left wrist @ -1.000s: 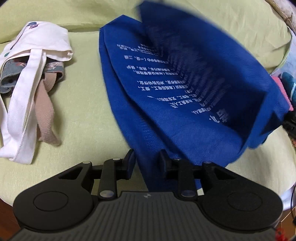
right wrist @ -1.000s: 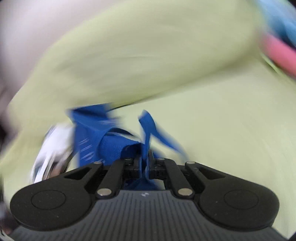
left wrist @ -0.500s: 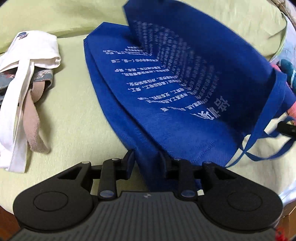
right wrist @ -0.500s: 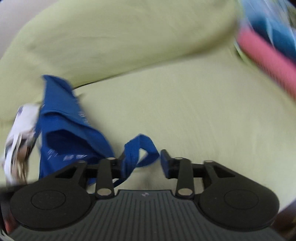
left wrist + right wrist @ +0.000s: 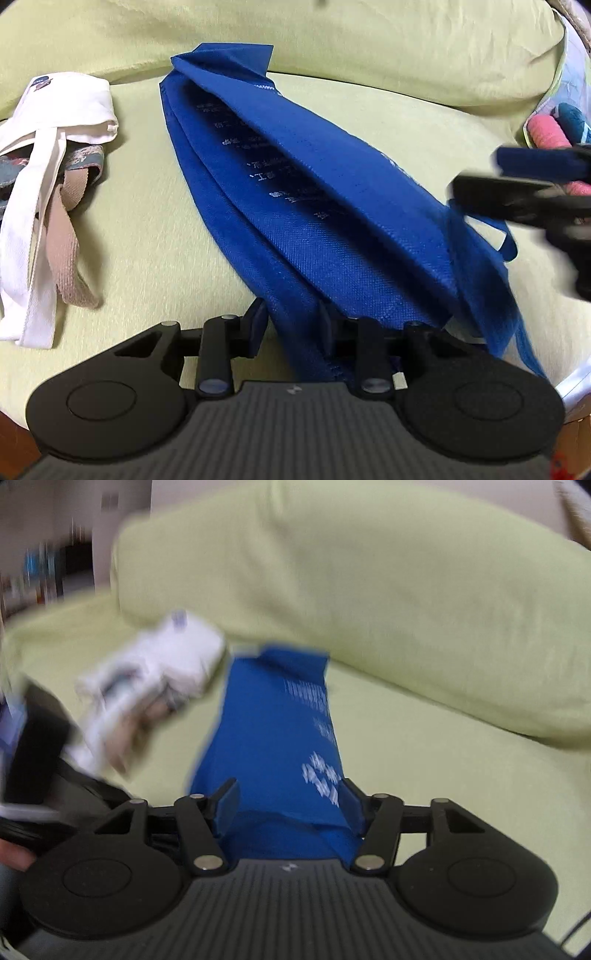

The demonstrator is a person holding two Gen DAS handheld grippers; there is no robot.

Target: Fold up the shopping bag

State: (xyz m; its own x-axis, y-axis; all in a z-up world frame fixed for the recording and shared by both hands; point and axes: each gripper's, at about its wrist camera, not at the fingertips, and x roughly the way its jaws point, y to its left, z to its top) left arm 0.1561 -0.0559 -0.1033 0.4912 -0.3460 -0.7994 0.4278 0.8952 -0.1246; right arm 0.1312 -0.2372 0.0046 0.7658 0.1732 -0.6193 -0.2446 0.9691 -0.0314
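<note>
so in the left wrist view the left gripper [image 5: 291,325] sits at the bottom centre of the frame, its jaws narrowed on the near edge of the blue shopping bag [image 5: 314,192], with the fabric pinched between them. from there the bag runs up and away toward the upper middle of the frame, lying long and folded on the pale green sofa seat [image 5: 147,221], white print showing along one layer. one blue handle [image 5: 508,240] loops out at the right side. blurred at the right edge is the right gripper [image 5: 517,184]. in its own view, the right gripper [image 5: 288,805] has jaws that are opening, fairly wide, with the bag's near end [image 5: 273,738] lying between them but not pressed by the pads. further back on the left of the frame sits a white tote bag [image 5: 48,122] with beige straps [image 5: 66,236], apart from the blue one. behind everything is the green back cushion [image 5: 332,40].
</note>
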